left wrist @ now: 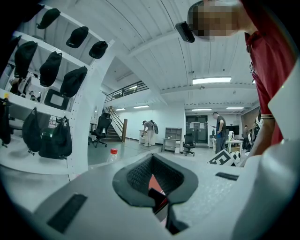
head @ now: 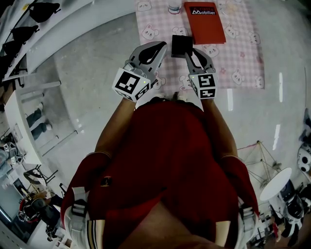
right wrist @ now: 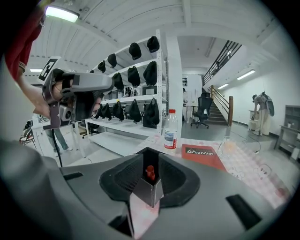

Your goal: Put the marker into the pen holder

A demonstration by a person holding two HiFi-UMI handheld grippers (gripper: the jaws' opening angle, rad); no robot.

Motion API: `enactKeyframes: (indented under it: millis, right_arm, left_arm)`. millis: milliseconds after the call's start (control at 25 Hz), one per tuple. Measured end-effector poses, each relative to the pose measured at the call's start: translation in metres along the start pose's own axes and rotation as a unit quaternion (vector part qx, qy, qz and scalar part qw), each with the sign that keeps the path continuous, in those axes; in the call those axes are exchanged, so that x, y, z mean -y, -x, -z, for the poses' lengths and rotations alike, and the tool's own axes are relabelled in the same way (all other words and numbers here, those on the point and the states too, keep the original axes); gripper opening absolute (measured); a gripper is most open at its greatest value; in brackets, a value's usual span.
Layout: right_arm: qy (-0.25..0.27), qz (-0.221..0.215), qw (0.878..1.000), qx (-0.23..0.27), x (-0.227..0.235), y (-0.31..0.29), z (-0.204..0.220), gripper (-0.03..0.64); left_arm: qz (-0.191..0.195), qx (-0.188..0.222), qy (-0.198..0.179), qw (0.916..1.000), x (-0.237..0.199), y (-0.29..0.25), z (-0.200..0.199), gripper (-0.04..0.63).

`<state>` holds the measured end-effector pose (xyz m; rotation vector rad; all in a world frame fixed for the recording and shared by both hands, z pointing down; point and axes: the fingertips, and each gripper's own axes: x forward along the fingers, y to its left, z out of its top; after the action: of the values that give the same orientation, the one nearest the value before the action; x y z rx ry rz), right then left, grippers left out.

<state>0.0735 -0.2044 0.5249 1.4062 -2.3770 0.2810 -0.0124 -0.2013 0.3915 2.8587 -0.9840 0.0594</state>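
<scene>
A black square pen holder (head: 181, 45) stands on the pink bear-print cloth (head: 243, 53), just ahead of both grippers. In the right gripper view the pen holder (right wrist: 151, 191) sits in the gap between the jaws, and the red tip of the marker (right wrist: 150, 172) sticks up out of it. My right gripper (head: 190, 52) is at the holder's near right corner; its jaws stand apart and do not press on the marker or the holder. My left gripper (head: 161, 47) is to the holder's left, jaws together and empty; it also shows raised at the left as the left gripper (right wrist: 77, 91).
A red notebook (head: 204, 22) lies on the cloth behind the holder, with a water bottle (head: 174, 7) to its left. White shelving with black caps (head: 29, 29) runs along the left. Bare grey floor (head: 87, 73) surrounds the cloth.
</scene>
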Motion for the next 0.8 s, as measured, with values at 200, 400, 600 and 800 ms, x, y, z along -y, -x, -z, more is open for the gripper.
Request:
enactKeyframes:
  millis: [200, 400, 600, 800]
  right_arm:
    - [-0.004, 0.004, 1.000, 0.022, -0.001, 0.010, -0.015, 0.098]
    - [-0.006, 0.006, 0.999, 0.041, -0.003, 0.023, -0.031, 0.098]
    - [-0.009, 0.009, 0.998, 0.063, -0.006, 0.036, -0.051, 0.086]
    - [-0.011, 0.006, 0.996, 0.093, -0.007, 0.050, -0.072, 0.067]
  left_arm:
    - [0.004, 0.002, 0.001, 1.0000, 0.002, 0.002, 0.001, 0.006]
    - [0.007, 0.004, 0.002, 1.0000, 0.008, 0.004, 0.000, 0.007]
    - [0.010, 0.007, 0.003, 0.9999, 0.010, 0.006, -0.002, 0.008]
    - [0.011, 0.009, 0.003, 0.9999, 0.013, 0.005, 0.000, 0.008]
